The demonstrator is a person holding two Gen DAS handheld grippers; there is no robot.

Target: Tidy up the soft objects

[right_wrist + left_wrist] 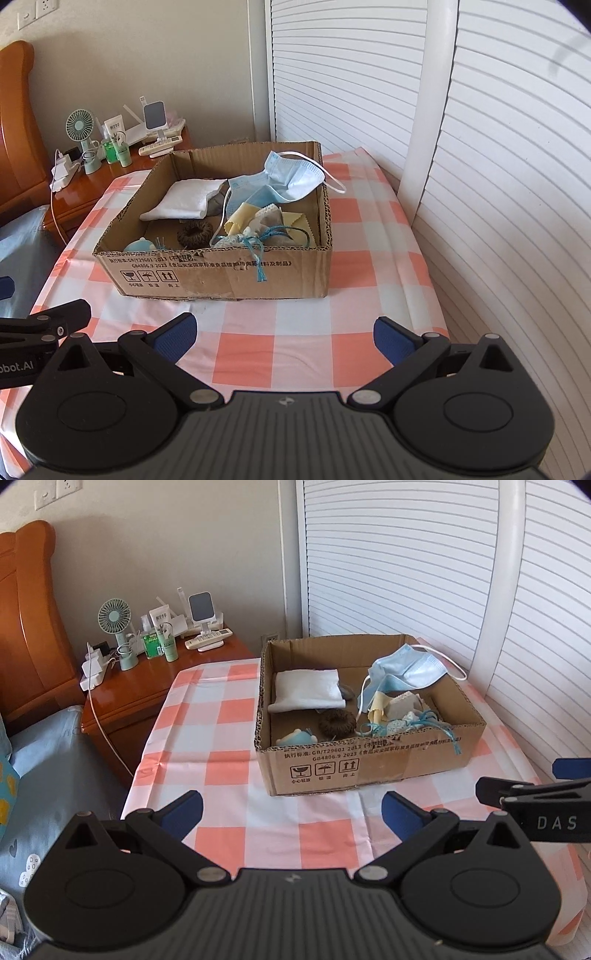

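A cardboard box (369, 771) (221, 277) stands on the checked tablecloth. Inside lie a folded white towel (308, 690) (184, 201), a blue face mask (410, 668) (291, 177) draped over the far right rim, a brown scrunchie (338, 723) (195, 233), a small light-blue plush (297, 737) (139, 245), a yellow cloth (243, 216) and a lace pouch with blue cord (410, 720) (255, 236). My left gripper (293, 814) is open and empty, in front of the box. My right gripper (284, 336) is open and empty, also in front of it.
The table (207, 716) carries a pink-and-white checked cloth. A wooden nightstand (147, 679) to the left holds a small fan (115, 618), bottles, chargers and a remote. White louvred doors (498, 184) stand close on the right. A bed (44, 760) lies at left.
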